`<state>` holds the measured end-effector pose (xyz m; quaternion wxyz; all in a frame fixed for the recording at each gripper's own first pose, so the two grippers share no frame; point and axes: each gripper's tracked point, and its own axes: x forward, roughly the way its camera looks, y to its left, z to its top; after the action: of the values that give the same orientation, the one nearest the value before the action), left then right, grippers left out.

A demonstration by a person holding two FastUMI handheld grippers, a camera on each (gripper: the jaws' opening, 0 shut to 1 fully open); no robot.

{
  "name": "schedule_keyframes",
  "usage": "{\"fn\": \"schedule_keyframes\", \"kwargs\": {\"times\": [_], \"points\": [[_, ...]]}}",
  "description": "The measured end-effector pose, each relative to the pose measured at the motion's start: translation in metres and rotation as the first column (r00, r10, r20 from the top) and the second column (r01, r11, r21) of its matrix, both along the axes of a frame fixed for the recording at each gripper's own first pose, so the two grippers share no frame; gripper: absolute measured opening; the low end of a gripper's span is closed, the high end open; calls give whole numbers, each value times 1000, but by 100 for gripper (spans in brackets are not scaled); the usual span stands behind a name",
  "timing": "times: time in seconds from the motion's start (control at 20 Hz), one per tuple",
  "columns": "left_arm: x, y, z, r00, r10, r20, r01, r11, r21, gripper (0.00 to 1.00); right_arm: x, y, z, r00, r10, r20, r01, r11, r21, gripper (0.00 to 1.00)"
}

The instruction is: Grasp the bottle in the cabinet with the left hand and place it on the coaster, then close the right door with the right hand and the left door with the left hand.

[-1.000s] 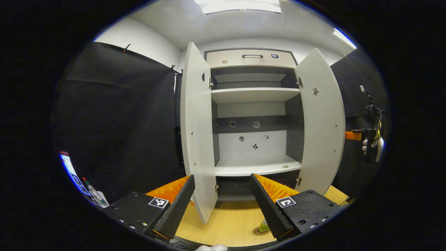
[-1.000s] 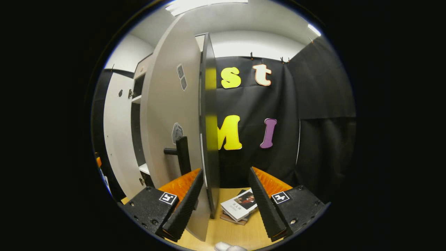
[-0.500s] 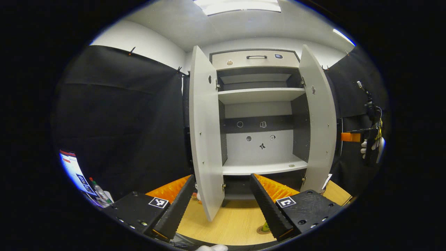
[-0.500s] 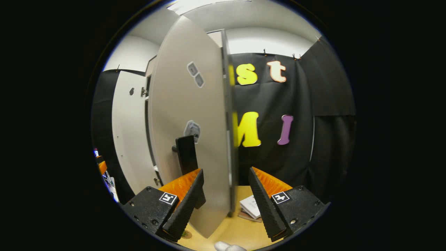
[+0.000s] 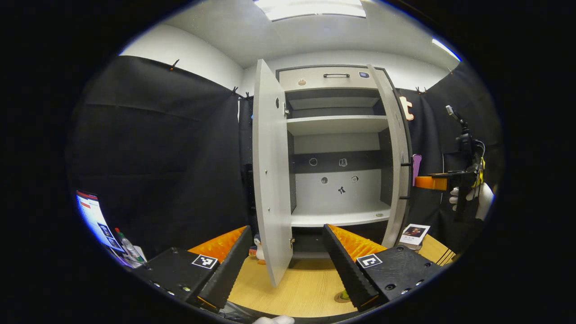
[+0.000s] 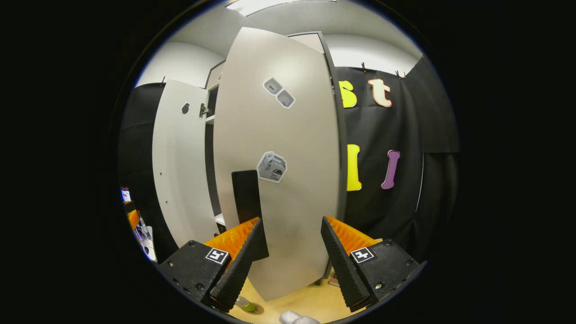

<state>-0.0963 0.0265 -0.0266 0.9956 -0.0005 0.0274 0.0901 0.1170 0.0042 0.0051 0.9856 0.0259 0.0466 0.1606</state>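
The white cabinet (image 5: 335, 135) stands on the wooden table with empty shelves. Its left door (image 5: 271, 180) is wide open. Its right door (image 5: 397, 157) is part-way swung in and looks nearly edge-on in the left gripper view. The green bottle (image 5: 343, 294) stands on the round coaster, half hidden behind my left gripper's finger; the bottle (image 6: 245, 305) also peeks out low in the right gripper view. My left gripper (image 5: 286, 235) is open and holds nothing. My right gripper (image 6: 291, 223) is open, close against the right door's outer face (image 6: 288, 189) beside its black handle (image 6: 246, 198). That right gripper (image 5: 431, 182) is held by a gloved hand (image 5: 478, 199).
A book (image 5: 414, 232) lies on the table (image 5: 306, 285) right of the cabinet. A small toy figure (image 5: 259, 246) stands behind the left door. A screen (image 5: 95, 219) and a marker-like bottle (image 5: 128, 246) sit at the far left. Black cloth walls surround the booth.
The right door has swung inward, from wide open to nearly edge-on in the left gripper view. The right gripper moved with it and now faces its outer side. Left gripper stays open.
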Motion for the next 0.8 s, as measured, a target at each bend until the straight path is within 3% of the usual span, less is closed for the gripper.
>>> {"fn": "schedule_keyframes", "kwargs": {"times": [0.45,0.8], "points": [[18,24,-8,999,-40,-7,40,999,2,96,-39,4,0,1000,-1,11,1,999,-43,81],[52,91,-14,999,-31,-10,31,999,30,96,-91,5,-25,998,-55,-37,52,995,-82,81]]}}
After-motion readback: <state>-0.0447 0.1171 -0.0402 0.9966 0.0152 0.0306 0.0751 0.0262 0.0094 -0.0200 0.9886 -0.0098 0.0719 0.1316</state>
